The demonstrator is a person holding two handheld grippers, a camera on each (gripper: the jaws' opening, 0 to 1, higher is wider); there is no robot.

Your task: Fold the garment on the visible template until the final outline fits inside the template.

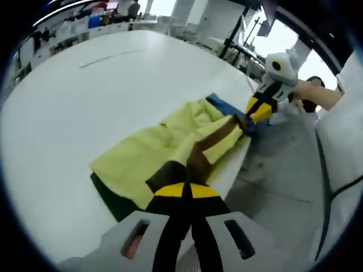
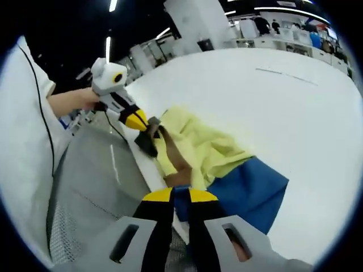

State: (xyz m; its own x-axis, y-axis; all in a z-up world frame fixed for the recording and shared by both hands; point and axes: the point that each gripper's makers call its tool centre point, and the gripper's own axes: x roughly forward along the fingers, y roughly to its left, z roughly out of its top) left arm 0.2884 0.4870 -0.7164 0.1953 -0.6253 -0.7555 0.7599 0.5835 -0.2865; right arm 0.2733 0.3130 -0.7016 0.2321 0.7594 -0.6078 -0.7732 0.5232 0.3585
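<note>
At table's near edge, I had left gripper [image 1: 182, 180] and right gripper [image 2: 180, 191] both pinched on yellow garment [image 1: 164, 148] hem over blue template [image 2: 249, 192]; mid-fold, I reckoned next move was lifting it across evenly.

One yellow garment [image 1: 170, 141], one blue template [image 2: 249, 192], two hand-held grippers.

Hidden, cropped, blurred

Covered across its middle by the pale yellow cloth garment [image 2: 198, 148], the blue rectangular template sheet [image 2: 252, 192], with only a corner clear in the left gripper view [image 1: 222, 106]. Masked by brown waistband cloth, the left gripper [image 1: 181, 180] jaw tips and the right gripper [image 2: 180, 192] jaw tips. Blurred beyond reading, far shelves and distant figures [image 2: 266, 24].
</note>
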